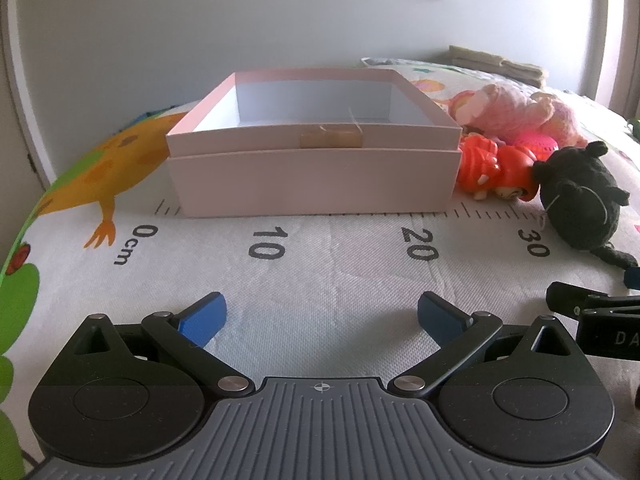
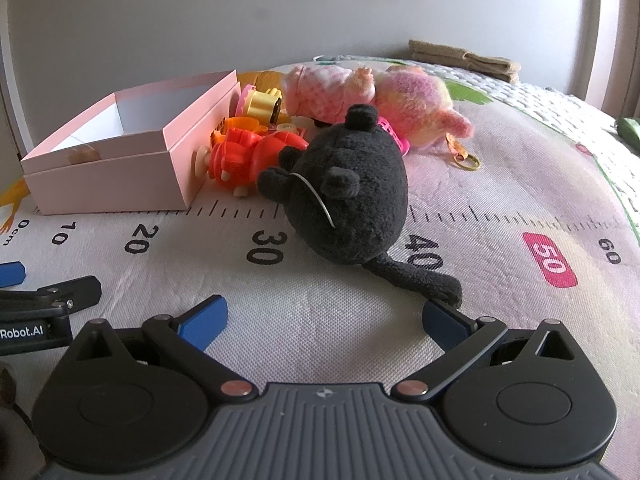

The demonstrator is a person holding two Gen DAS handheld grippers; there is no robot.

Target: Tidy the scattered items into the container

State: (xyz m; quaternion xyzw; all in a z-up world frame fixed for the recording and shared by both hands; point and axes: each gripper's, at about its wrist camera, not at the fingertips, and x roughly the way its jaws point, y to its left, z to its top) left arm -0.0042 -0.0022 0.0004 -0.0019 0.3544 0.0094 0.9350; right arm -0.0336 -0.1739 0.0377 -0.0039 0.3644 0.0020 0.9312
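A pink open box [image 1: 316, 176] stands on the ruler-print mat, straight ahead of my left gripper [image 1: 322, 318], which is open and empty. The box [image 2: 108, 184] looks empty inside. To its right lie an orange toy figure [image 1: 496, 168], a black plush mouse [image 1: 580, 204] and a pink plush [image 1: 520, 112]. In the right wrist view the black mouse [image 2: 352, 192] lies just ahead of my right gripper [image 2: 324, 320], which is open; its tail [image 2: 420, 280] touches the right fingertip. The orange figure [image 2: 256, 156], a yellow toy [image 2: 262, 104] and the pink plush [image 2: 380, 96] lie behind.
The play mat [image 2: 520, 208] covers a bed against a grey wall. Folded beige cloth [image 2: 468, 60] lies at the back right. A gold key ring [image 2: 466, 162] lies by the pink plush. The other gripper shows at the left edge [image 2: 48, 300].
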